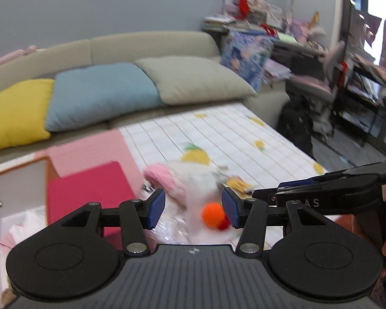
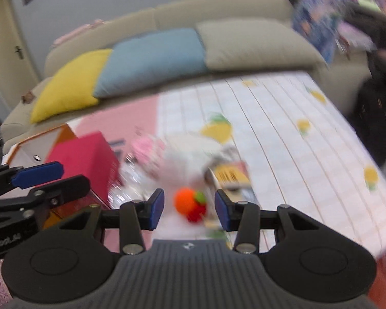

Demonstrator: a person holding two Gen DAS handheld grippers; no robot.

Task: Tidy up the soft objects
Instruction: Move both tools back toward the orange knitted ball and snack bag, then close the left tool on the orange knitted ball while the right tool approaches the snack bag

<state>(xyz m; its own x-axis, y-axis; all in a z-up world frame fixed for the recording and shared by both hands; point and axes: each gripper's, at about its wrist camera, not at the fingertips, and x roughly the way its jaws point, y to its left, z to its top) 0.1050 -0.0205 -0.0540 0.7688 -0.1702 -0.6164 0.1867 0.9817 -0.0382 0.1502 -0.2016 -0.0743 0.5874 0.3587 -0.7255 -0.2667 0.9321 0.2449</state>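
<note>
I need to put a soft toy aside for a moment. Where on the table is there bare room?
The checked tablecloth is bare on its far and right parts, between the sofa cushions and the table's right edge. It is crowded near the fingers: white plush toy, orange ball, pink box.

Bright, even daylight in both views, strongest from the window (image 1: 380, 13) at the far right of the sofa (image 1: 151, 43), blown out to white there. Soft shadows only, faint under the cushions. Strong motion blur everywhere beyond the gripper bodies: toys in front of the sofa smeared, checked cloth (image 2: 283, 128) lines streaked, shelves right of the sofa unreadable. Sharper in the left wrist view than in the right. Fisheye bending of the sofa back into an arc, dark corners at the frame edges.
</note>
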